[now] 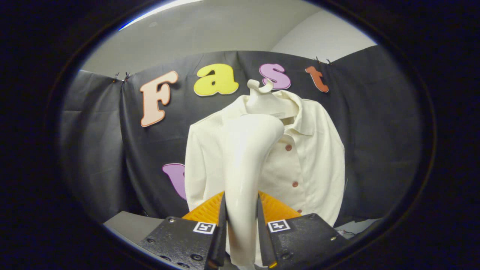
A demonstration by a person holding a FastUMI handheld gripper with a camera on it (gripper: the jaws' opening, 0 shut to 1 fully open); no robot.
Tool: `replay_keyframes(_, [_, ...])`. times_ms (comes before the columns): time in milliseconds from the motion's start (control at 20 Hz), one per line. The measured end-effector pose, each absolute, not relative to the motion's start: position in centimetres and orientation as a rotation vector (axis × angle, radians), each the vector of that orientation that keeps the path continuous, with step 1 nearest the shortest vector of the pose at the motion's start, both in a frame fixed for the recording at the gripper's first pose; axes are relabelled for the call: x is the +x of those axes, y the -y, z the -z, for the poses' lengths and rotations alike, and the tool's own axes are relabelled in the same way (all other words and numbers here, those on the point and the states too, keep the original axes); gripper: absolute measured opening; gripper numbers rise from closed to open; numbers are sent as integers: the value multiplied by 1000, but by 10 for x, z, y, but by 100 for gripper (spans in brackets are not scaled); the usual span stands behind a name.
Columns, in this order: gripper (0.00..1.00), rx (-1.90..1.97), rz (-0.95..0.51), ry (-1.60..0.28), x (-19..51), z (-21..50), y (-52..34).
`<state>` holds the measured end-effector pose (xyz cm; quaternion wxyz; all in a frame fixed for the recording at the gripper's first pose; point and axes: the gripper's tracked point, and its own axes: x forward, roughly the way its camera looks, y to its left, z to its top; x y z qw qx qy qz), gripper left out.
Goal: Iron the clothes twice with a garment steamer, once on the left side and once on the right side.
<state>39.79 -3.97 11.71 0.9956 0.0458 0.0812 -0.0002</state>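
A black cloth wall (375,131) curves round the back of the booth, pinned up with small clips along its top edge at about 11 and 1 o'clock; above that edge lie a pale wall and ceiling (210,30).

In front of the cloth hangs a cream shirt (318,157) on a pale hanger (262,98), whose hook rises at 12 o'clock above the collar. The shirt faces the fingers, its row of reddish-brown buttons (288,147) running down just to the 3 o'clock side of centre. The sleeve on the 9 o'clock side hangs straight, its outer edge clean against the dark cloth; the sleeve on the 3 o'clock side does the same. Bare cloth lies open on both sides of the shirt, with more room toward 9 o'clock.

The garment steamer (247,157), a smooth cream body, stands upright ahead of the fingers and covers the shirt's middle and the 9 o'clock half of its front. Its head bends toward 2 o'clock, just below the collar; whether the head touches the fabric cannot be told.

The hand-held gripper (242,228) is clenched on the steamer's handle, one finger pressing each side of it at 6 o'clock.

A corner of the pale bench (129,225) shows at 7 o'clock, beside the gripper body, and a sliver of it at 4 o'clock beneath the shirt's hem.
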Motion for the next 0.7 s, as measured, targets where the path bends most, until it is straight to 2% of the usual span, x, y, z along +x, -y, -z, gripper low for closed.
replay_keyframes(400, [37,114,-48,-242,396,-77,30])
replay_keyframes(700, [37,39,-93,-354,379,-21,30])
